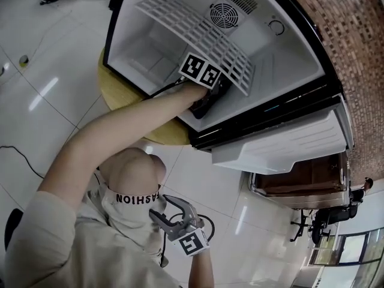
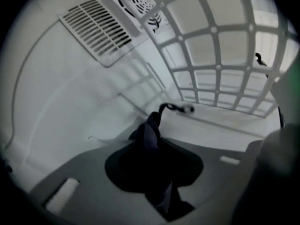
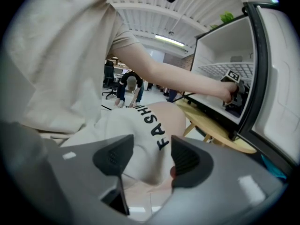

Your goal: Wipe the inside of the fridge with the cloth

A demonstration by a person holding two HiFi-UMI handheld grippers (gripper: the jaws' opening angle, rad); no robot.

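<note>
The small fridge (image 1: 282, 59) stands open, white inside. My left gripper (image 1: 204, 104) reaches in under the white grid shelf (image 1: 204, 32), its marker cube on top. In the left gripper view that gripper (image 2: 154, 165) is shut on a dark cloth (image 2: 150, 135), bunched between the pads and poking out toward the white inner wall (image 2: 70, 102); a small loop (image 2: 176, 108) hangs from its tip. My right gripper (image 1: 171, 212) is held low beside the person's knee, outside the fridge. In its own view the right gripper (image 3: 152, 161) stands open with nothing between the pads.
The fridge sits on a round wooden table (image 1: 126, 98). Its door (image 1: 288, 143) hangs open to the right. A fan grille (image 1: 224, 12) and a slotted vent (image 2: 96, 29) are set in the back wall. White tiled floor (image 1: 54, 71) lies around; people stand far off (image 3: 129, 90).
</note>
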